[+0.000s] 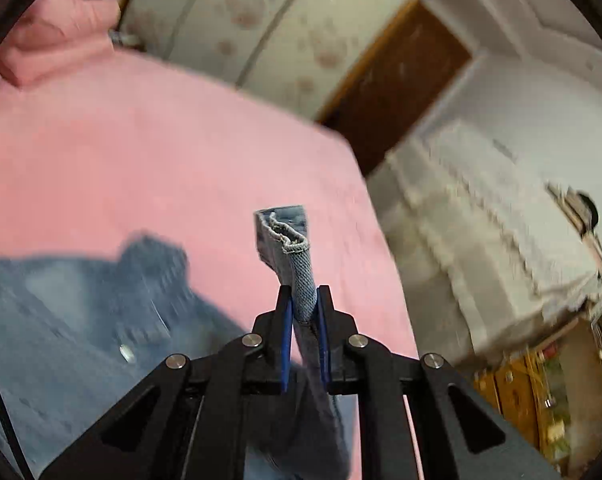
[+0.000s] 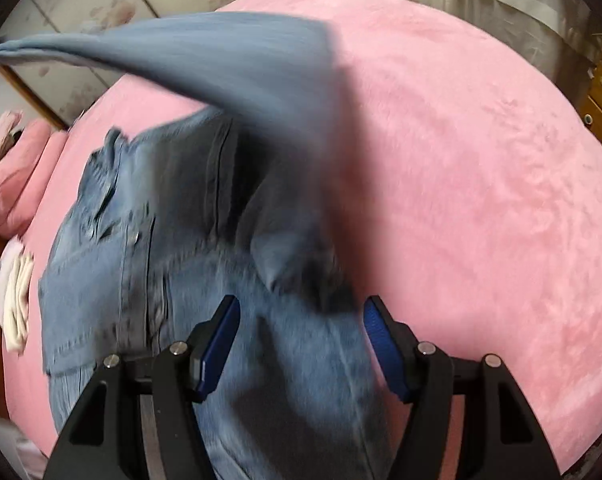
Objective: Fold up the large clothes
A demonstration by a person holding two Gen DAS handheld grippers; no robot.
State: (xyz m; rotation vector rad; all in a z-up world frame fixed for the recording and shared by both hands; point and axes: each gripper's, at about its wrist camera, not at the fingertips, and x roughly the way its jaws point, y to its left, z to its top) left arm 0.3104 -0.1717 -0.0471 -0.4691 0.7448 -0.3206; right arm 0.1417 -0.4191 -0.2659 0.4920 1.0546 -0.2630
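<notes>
One pair of blue jeans (image 2: 149, 264) is spread on the pink bed (image 2: 481, 168), with a hem pinched tight and lifted in the left gripper (image 1: 304, 300), while the right gripper (image 2: 299, 312) is held above the cloth with its jaws apart and nothing between them.

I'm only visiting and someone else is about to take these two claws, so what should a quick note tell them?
Left claw: shut on a hem of the jeans, holding that leg up off the bed.
Right claw: open, empty, above the jeans.
Jeans: mostly spread on the pink bed, waistband towards the pillows.
Done: one leg picked up.
Left: lay it over, then finish folding.
</notes>
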